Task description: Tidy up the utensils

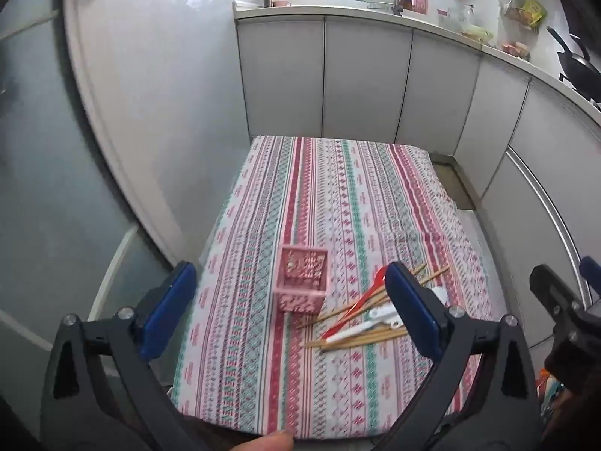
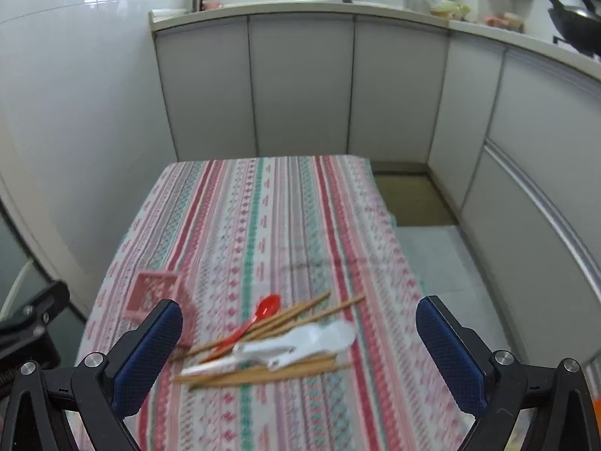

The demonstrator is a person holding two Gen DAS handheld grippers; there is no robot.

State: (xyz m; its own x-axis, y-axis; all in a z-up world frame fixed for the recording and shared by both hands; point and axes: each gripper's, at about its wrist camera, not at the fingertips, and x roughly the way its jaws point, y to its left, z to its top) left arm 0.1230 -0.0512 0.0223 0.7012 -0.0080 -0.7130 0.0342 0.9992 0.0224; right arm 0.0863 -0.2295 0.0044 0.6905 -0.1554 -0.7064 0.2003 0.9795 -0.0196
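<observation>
A pink lattice utensil basket (image 1: 302, 280) stands upright on the striped tablecloth (image 1: 338, 188); it also shows at the left in the right wrist view (image 2: 152, 295). Right of it lies a loose pile: a red plastic spoon (image 2: 259, 317), white plastic spoons (image 2: 304, 344) and several wooden chopsticks (image 2: 263, 374). The pile also shows in the left wrist view (image 1: 360, 312). My left gripper (image 1: 289, 308) is open and empty, above the near table area around the basket. My right gripper (image 2: 298, 342) is open and empty, above the pile.
The table is small; floor (image 2: 443, 263) lies to its right and a white wall (image 1: 150, 112) to its left. White kitchen cabinets (image 2: 300, 86) with a sink counter stand behind. A pan (image 2: 574, 18) sits on the counter at the right.
</observation>
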